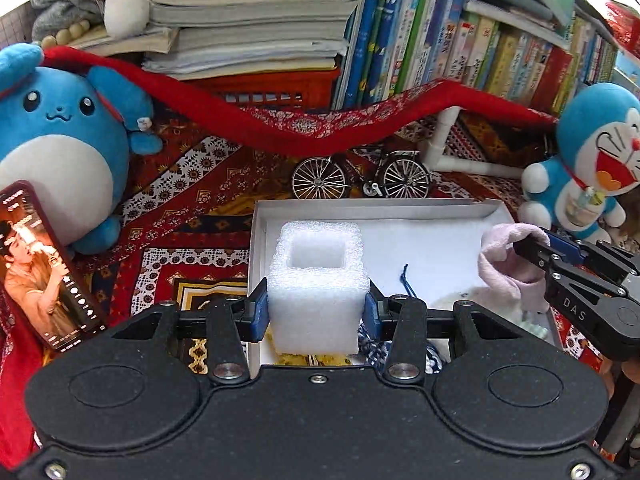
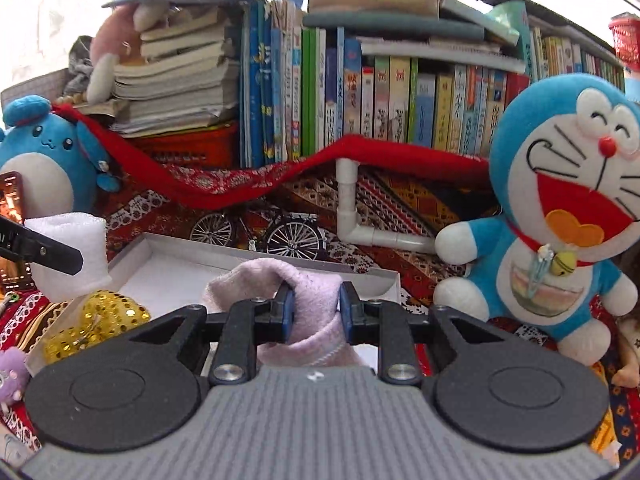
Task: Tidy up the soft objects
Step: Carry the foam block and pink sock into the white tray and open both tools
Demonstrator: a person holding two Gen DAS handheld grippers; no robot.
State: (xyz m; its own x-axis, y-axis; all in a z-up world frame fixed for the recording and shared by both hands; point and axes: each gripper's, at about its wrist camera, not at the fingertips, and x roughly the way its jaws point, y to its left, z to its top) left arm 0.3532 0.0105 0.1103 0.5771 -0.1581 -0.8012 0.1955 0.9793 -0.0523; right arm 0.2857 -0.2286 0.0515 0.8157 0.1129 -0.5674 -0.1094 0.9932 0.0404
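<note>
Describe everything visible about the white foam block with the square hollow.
The white foam block with the square hollow is a roughly cubic piece of pebbly packing foam, with thick walls around a square well open at the top. It sits upright, clamped on two opposite sides between the blue-padded jaws of the left gripper, over the near left part of the shallow white cardboard box. From the right wrist view it shows at far left, partly behind a black finger.

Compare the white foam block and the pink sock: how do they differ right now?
The foam block is white, stiff and square with a hollow top; the pink sock is limp and folded. The left hand-held gripper clamps the block, the right hand-held gripper the sock. Both hang over the white box.
</note>
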